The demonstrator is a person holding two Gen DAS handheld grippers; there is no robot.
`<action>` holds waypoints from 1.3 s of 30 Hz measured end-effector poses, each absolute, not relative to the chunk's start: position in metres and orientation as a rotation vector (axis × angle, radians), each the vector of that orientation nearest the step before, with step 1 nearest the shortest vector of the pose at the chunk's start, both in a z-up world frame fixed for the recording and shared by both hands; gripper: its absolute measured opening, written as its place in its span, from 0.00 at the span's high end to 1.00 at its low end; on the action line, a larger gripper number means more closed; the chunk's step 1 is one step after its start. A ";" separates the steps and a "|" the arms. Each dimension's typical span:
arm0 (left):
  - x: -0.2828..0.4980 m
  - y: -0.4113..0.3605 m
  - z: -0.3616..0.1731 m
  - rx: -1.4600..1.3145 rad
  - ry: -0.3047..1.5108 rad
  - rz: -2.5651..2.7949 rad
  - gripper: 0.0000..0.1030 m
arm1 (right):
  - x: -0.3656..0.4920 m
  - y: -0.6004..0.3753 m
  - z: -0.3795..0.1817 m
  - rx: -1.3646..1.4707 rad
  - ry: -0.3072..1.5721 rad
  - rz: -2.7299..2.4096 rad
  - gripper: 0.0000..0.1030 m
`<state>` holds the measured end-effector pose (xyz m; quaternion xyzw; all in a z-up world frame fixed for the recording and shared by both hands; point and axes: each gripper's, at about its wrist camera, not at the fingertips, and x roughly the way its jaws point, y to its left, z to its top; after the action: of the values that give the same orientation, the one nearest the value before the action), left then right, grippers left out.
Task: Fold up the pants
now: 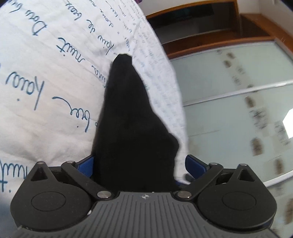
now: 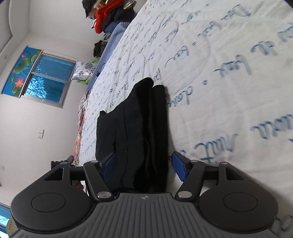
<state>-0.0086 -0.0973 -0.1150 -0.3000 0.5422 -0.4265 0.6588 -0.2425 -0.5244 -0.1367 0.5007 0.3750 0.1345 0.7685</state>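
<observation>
Black pants lie as a long narrow folded strip on a white bed cover printed with blue handwriting. My left gripper is open around the near end of the strip. Its left blue pad sits against the cloth and its right pad stands clear of it. In the right wrist view the pants show two lengthwise folds lying on the cover. My right gripper is open over their near end, with its right pad apart from the cloth.
A wardrobe with frosted glass sliding doors and a wooden shelf stand beyond the bed's edge. A heap of clothes and a patterned pillow lie at the far end of the bed, near a window.
</observation>
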 end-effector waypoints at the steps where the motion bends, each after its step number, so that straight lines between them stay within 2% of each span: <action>1: -0.011 -0.101 -0.114 -0.642 1.225 -0.946 0.14 | -0.239 -0.519 -0.137 1.080 0.811 0.308 0.37; 2: -0.012 -0.106 -0.112 -0.608 1.223 -0.917 0.26 | -0.235 -0.513 -0.136 1.061 0.812 0.319 0.36; 3: -0.013 -0.109 -0.111 -0.567 1.216 -0.879 0.50 | -0.232 -0.506 -0.133 1.018 0.816 0.320 0.42; 4: -0.014 -0.111 -0.110 -0.515 1.209 -0.838 0.64 | -0.233 -0.503 -0.129 0.971 0.826 0.304 0.54; 5: -0.013 -0.111 -0.111 -0.481 1.207 -0.814 0.74 | -0.232 -0.499 -0.128 0.925 0.844 0.281 0.76; 11: -0.022 -0.102 -0.094 -0.435 1.174 -0.784 0.85 | -0.238 -0.497 -0.127 0.905 0.824 0.310 0.79; 14: -0.030 -0.096 -0.087 -0.432 1.163 -0.794 0.85 | -0.245 -0.498 -0.124 0.906 0.822 0.317 0.79; 19: -0.014 -0.090 -0.123 -0.531 1.234 -0.807 0.79 | -0.243 -0.512 -0.151 1.017 0.812 0.340 0.82; 22: -0.020 -0.086 -0.120 -0.522 1.194 -0.833 0.73 | -0.246 -0.511 -0.148 1.022 0.803 0.336 0.78; 23: -0.023 -0.083 -0.118 -0.528 1.182 -0.830 0.68 | -0.249 -0.512 -0.147 1.037 0.794 0.329 0.76; 26: -0.044 -0.067 -0.088 -0.484 1.052 -0.725 0.68 | -0.269 -0.518 -0.136 1.081 0.740 0.223 0.74; 29: -0.083 -0.062 -0.040 -0.316 0.806 -0.613 0.65 | -0.303 -0.508 -0.100 0.929 0.581 0.048 0.73; 31: -0.111 -0.078 -0.017 -0.228 0.675 -0.588 0.51 | -0.309 -0.483 -0.076 0.805 0.520 0.011 0.72; 32: -0.122 -0.093 -0.011 -0.177 0.617 -0.603 0.38 | -0.306 -0.470 -0.067 0.762 0.486 0.007 0.72; 33: -0.132 -0.108 -0.009 -0.121 0.557 -0.618 0.30 | -0.300 -0.458 -0.060 0.729 0.456 0.003 0.67; 34: -0.139 -0.125 -0.010 -0.056 0.507 -0.620 0.28 | -0.289 -0.447 -0.054 0.699 0.443 0.014 0.60; 35: -0.143 -0.143 -0.015 0.013 0.477 -0.609 0.29 | -0.273 -0.439 -0.050 0.681 0.440 0.032 0.38; 36: -0.140 -0.162 -0.022 0.072 0.478 -0.593 0.31 | -0.259 -0.435 -0.051 0.690 0.441 0.034 0.23; 39: -0.119 -0.197 -0.047 0.135 0.568 -0.559 0.38 | -0.214 -0.432 -0.063 0.761 0.470 0.064 0.23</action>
<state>-0.1189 -0.1975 -0.0467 0.0654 0.2761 -0.2721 0.9195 -0.2137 -0.4321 -0.0628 0.3681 0.2271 0.0309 0.9011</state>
